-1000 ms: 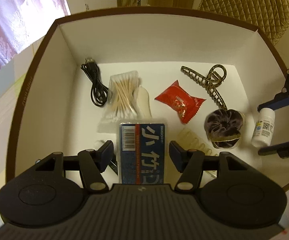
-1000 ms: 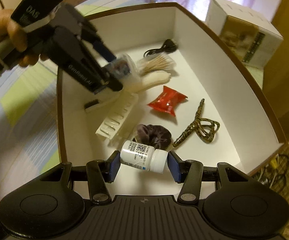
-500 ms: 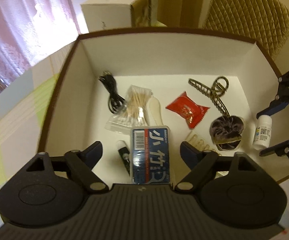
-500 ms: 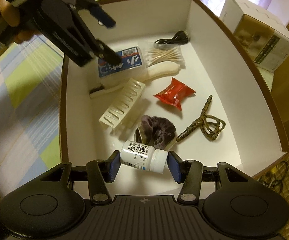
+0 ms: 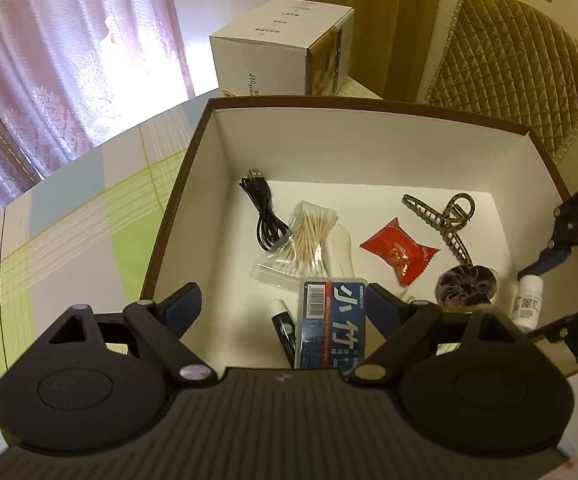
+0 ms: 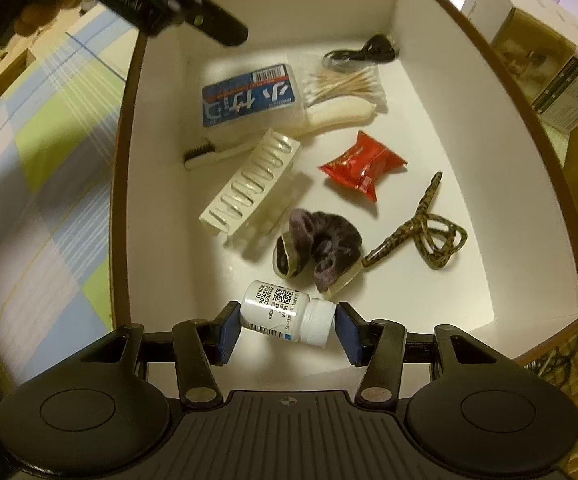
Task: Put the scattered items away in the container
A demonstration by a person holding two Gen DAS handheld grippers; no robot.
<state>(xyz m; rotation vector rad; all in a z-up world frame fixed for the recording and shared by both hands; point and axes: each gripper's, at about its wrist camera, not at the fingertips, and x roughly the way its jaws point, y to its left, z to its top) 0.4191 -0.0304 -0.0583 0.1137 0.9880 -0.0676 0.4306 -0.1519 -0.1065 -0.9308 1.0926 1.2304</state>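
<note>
A brown-rimmed white box [image 5: 177, 184] holds the items. A blue floss case [image 5: 331, 320] lies flat on its floor, resting on a cream brush [image 6: 205, 156]. My left gripper [image 5: 285, 300] hovers above the case, open wide and touching nothing. My right gripper [image 6: 287, 330] is shut on a small white bottle [image 6: 285, 312], held sideways just above the box floor at the near wall, beside a purple scrunchie [image 6: 321, 248]. From the left wrist view the bottle [image 5: 527, 304] shows at the box's right side.
Also in the box: a black cable [image 5: 263, 216], a bag of cotton swabs [image 5: 309, 236], a red packet [image 5: 399, 250], a brown claw clip [image 5: 441, 220] and a white hair clip [image 6: 249, 188]. A cardboard carton [image 5: 281, 56] and a quilted chair [image 5: 509, 64] stand behind.
My left gripper opened, let go of the blue case and rose back from the box. The right gripper kept the bottle and moved a little further into the box.
</note>
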